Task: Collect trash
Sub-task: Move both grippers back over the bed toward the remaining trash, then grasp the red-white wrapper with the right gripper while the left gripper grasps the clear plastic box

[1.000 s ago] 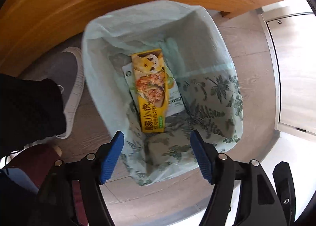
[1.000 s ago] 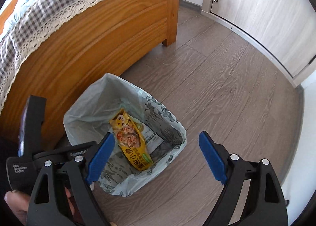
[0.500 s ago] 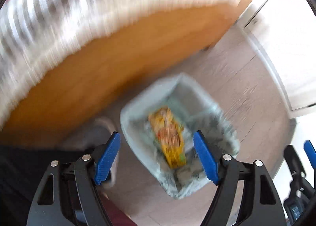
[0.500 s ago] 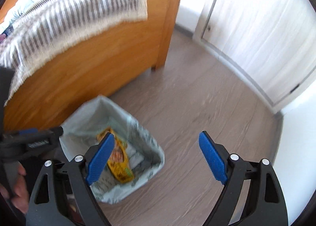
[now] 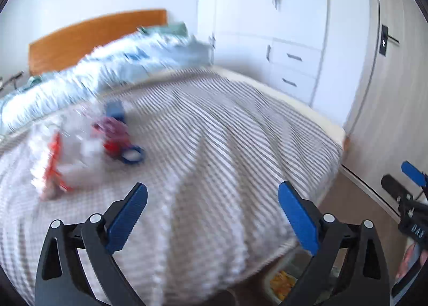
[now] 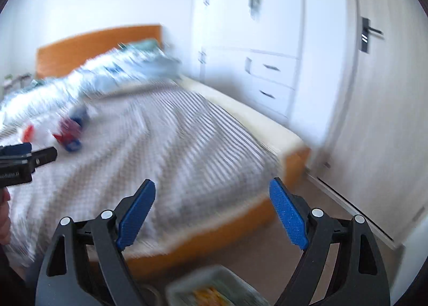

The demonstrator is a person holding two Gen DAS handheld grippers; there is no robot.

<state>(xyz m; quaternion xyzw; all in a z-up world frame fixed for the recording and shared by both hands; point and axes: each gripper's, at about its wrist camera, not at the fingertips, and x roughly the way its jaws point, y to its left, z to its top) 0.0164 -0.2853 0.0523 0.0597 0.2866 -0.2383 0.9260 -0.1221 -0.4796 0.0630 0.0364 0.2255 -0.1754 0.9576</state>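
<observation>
A blurred heap of trash (image 5: pixel 88 150), clear plastic with red and blue wrappers, lies on the checked bed cover (image 5: pixel 227 132) at the far left; the right wrist view shows the heap (image 6: pixel 67 134) too. My left gripper (image 5: pixel 211 191) hangs over the bed's near part, its jaws opening with nothing between them. Just as empty, my right gripper (image 6: pixel 212 185) stands open above the bed's foot end. The lined trash bin (image 6: pixel 214 287) on the floor below holds a yellow packet (image 6: pixel 208 295). In the left wrist view the bin (image 5: pixel 281 282) peeks out under the bed edge.
A wooden headboard (image 5: pixel 93 35) and a pale blue duvet (image 5: pixel 107 76) close the bed's far side. White wardrobes with drawers (image 5: pixel 294 60) and a door (image 6: pixel 374 92) line the right. Wood floor (image 6: pixel 334 220) runs between bed and wardrobe.
Both views have swung up from the bin on the floor to the bed top. The left jaws stand wider apart than before. The yellow packet stays in the bin.
</observation>
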